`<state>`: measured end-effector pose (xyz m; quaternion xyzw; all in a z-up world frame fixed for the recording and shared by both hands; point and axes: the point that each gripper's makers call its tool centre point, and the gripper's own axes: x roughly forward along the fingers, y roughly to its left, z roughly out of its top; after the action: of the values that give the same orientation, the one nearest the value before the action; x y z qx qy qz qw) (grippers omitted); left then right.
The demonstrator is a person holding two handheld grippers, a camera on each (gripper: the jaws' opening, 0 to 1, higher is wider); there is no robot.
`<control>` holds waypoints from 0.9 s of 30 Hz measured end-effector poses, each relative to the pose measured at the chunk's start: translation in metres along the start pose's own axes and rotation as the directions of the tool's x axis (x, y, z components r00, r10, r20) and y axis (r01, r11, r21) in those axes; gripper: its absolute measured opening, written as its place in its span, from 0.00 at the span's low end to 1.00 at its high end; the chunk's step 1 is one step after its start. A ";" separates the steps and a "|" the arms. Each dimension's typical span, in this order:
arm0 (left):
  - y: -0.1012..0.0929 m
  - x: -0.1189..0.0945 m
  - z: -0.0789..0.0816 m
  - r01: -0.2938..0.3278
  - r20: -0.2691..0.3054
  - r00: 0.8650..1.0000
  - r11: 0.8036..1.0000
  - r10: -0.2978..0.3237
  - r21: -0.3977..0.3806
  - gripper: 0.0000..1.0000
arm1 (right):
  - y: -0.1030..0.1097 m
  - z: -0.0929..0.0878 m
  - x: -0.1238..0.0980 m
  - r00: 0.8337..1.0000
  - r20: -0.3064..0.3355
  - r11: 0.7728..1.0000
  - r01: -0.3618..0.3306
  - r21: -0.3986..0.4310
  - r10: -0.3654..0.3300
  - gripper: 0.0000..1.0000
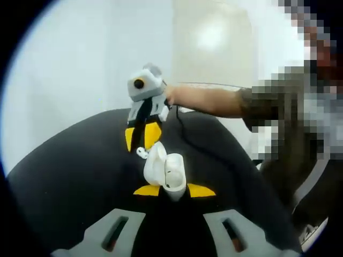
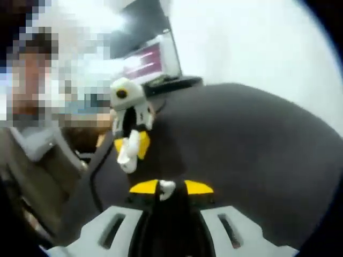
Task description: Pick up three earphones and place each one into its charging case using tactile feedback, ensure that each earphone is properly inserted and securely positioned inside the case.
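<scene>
Between our left gripper's point(image 1: 174, 190) yellow tips sits the open white case point(image 1: 165, 172), clamped and held above the dark table point(image 1: 69, 182). Just beyond it, our right gripper point(image 2: 171, 187) pinches an earphone point(image 2: 166, 188), stem pointing down toward the case, nearly touching its lid.

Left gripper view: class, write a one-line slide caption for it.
Left gripper holds the open white charging case above a dark table as right gripper brings an earphone.
</scene>
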<state>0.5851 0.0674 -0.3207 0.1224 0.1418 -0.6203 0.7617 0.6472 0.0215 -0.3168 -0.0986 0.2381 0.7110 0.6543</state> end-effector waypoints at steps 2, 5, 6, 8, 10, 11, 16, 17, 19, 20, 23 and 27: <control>0.000 0.000 0.000 0.000 0.001 1.000 1.000 0.000 -0.001 0.14 | 0.002 -0.001 0.002 1.000 -0.012 1.000 -0.011 0.006 0.011 0.19; 0.000 0.000 0.000 0.002 0.001 1.000 1.000 -0.002 -0.002 0.14 | 0.004 0.001 0.002 1.000 -0.029 1.000 -0.007 0.004 0.007 0.15; 0.000 0.000 0.000 0.002 0.001 1.000 1.000 -0.002 -0.001 0.14 | 0.007 0.003 0.001 1.000 -0.029 1.000 -0.006 -0.003 0.006 0.13; 0.000 0.000 0.000 0.002 0.001 1.000 1.000 -0.002 -0.002 0.14 | 0.010 0.007 0.000 1.000 -0.024 1.000 -0.001 -0.002 0.001 0.13; 0.000 0.000 0.000 0.001 0.001 1.000 1.000 -0.001 -0.003 0.14 | 0.012 0.010 -0.003 1.000 -0.022 1.000 0.002 -0.012 -0.003 0.13; 0.000 0.000 0.000 0.001 0.002 1.000 1.000 -0.001 -0.003 0.14 | 0.012 0.010 -0.004 1.000 -0.023 1.000 0.009 -0.018 -0.009 0.13; -0.001 0.000 0.000 0.001 0.003 1.000 1.000 -0.001 -0.004 0.14 | 0.006 0.015 -0.011 0.997 -0.009 0.997 0.071 -0.014 -0.071 0.04; 0.000 0.000 0.000 0.001 0.003 1.000 1.000 -0.001 -0.004 0.14 | 0.004 0.019 -0.013 0.995 0.019 0.995 0.095 -0.008 -0.094 0.04; 0.000 0.000 0.000 0.000 0.003 1.000 1.000 0.000 -0.005 0.14 | 0.007 0.025 -0.015 0.993 0.063 0.994 0.104 -0.017 -0.103 0.04; 0.000 -0.001 0.000 0.000 0.004 1.000 1.000 0.000 -0.004 0.14 | 0.007 0.021 -0.015 0.992 0.044 0.992 0.118 -0.034 -0.117 0.04; 0.000 0.000 0.000 0.000 0.003 1.000 1.000 0.000 -0.006 0.14 | 0.002 0.014 -0.017 0.990 0.001 0.986 0.141 -0.091 -0.141 0.11; 0.001 -0.001 0.000 0.000 0.004 1.000 1.000 0.000 -0.007 0.14 | 0.000 0.009 -0.022 0.990 -0.039 0.990 0.138 -0.010 -0.138 0.11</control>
<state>0.5856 0.0681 -0.3204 0.1184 0.1424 -0.6201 0.7623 0.6513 0.0064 -0.2990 -0.1313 0.2409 0.6628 0.6967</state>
